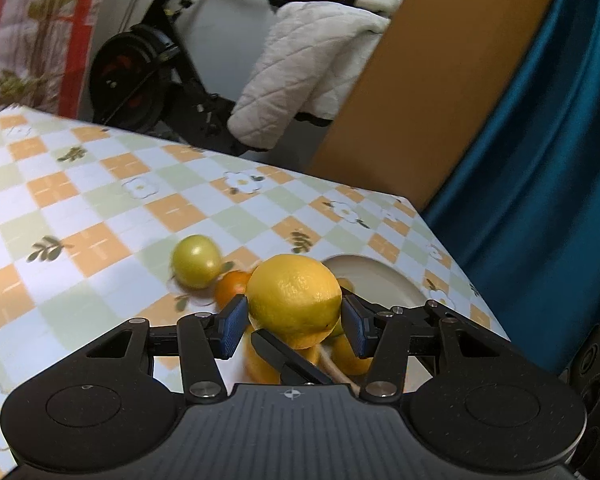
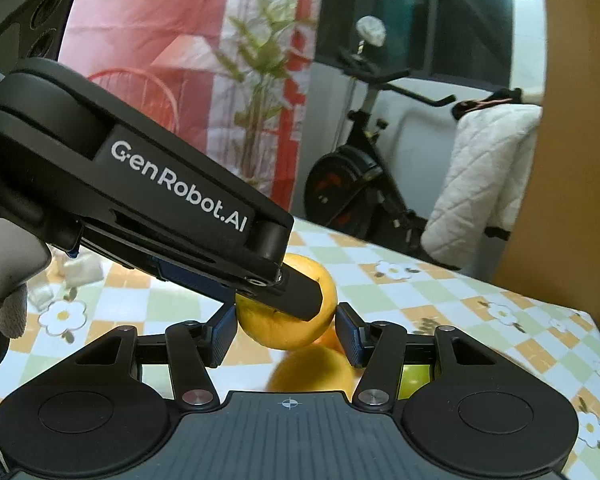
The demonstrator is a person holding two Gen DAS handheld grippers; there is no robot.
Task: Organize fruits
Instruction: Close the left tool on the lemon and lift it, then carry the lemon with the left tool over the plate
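Note:
A large yellow citrus fruit [image 1: 296,296] is held above the checked table, and both grippers grip it crosswise. My left gripper [image 1: 294,322] has its blue pads pressed on the fruit's two sides. One black finger [image 1: 286,354] of the right gripper crosses beneath it. In the right wrist view, my right gripper [image 2: 286,334] is shut on the same fruit [image 2: 278,326], with the left gripper's finger [image 2: 300,296] lying over its front. On the table below lie a green fruit [image 1: 196,266], a small orange [image 1: 232,286] and more orange fruit [image 2: 312,372].
A pale plate [image 1: 384,280] sits near the table's right edge [image 1: 460,264]. Beyond the table stand an exercise bike [image 1: 140,68], a white quilted jacket [image 1: 300,80], a wooden panel [image 1: 440,80] and a blue curtain [image 1: 548,160]. A gloved hand [image 2: 8,312] holds the left gripper.

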